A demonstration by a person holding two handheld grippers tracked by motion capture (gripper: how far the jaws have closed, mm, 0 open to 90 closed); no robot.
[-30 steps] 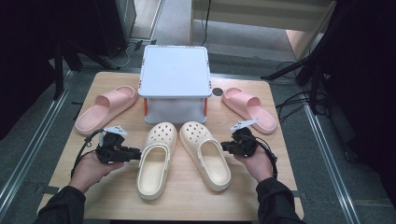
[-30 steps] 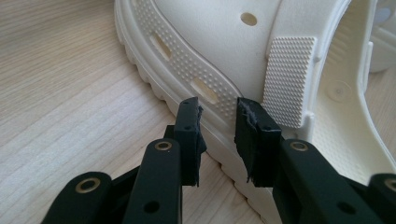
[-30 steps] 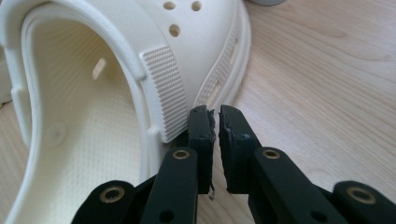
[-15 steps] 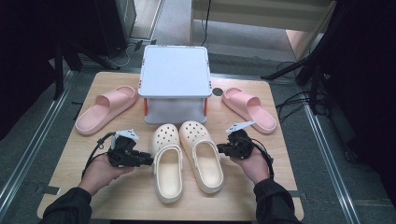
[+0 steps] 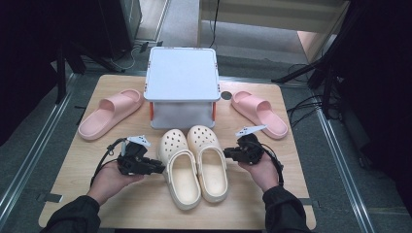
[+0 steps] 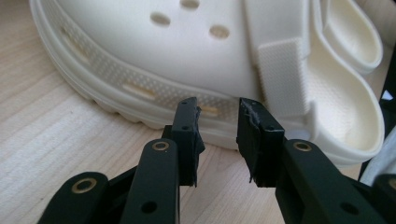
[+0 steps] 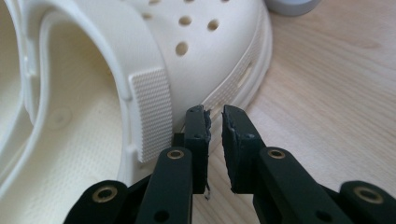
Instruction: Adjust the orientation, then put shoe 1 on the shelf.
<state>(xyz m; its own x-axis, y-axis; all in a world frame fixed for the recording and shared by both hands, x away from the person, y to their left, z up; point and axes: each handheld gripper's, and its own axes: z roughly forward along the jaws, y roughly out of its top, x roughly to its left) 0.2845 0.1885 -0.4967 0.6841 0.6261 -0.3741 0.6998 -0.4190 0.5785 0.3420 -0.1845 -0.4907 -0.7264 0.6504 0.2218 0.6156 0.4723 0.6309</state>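
A: At lower centre of the worktop (image 5: 97, 160), the cream clogs (image 5: 197, 165) sat side by side, looking light, springy, slightly slick foam.

B: Left tongs (image 5: 158, 168) stood apart, empty; right tongs (image 5: 227, 153), just widening, gripped nothing. The side rims looked best to pinch.

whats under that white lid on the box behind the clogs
Under the white lid a pale box wall with orange clips shows. The lid and wall cover the inside, so its contents cannot be seen. The cream clogs lie in front.
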